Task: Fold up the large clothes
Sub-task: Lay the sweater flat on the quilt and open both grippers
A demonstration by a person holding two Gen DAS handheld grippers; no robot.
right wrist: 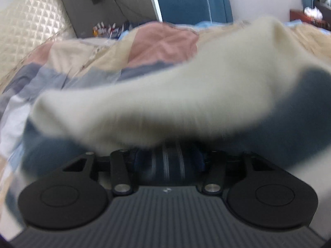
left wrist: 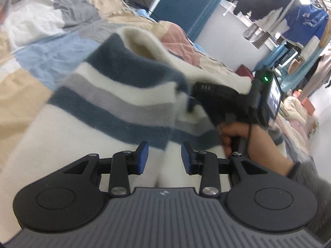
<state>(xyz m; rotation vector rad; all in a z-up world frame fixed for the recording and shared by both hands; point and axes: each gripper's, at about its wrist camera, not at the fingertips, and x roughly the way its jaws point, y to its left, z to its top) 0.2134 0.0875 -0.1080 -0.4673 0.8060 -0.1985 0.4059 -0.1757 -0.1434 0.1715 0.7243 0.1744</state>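
Sweater [left wrist: 99, 124], one, cream with blue and grey stripes, on one patchwork quilt [left wrist: 37, 47]. My left gripper [left wrist: 164, 159]: pads apart, cream knit between, unpinched. My right gripper [left wrist: 225, 105] at 3 o'clock grips striped fold; own view blurred.

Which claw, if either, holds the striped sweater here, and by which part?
The right claw is shut on a bunched fold of the striped sweater. The left claw stands open over the white cloth, pinching nothing.
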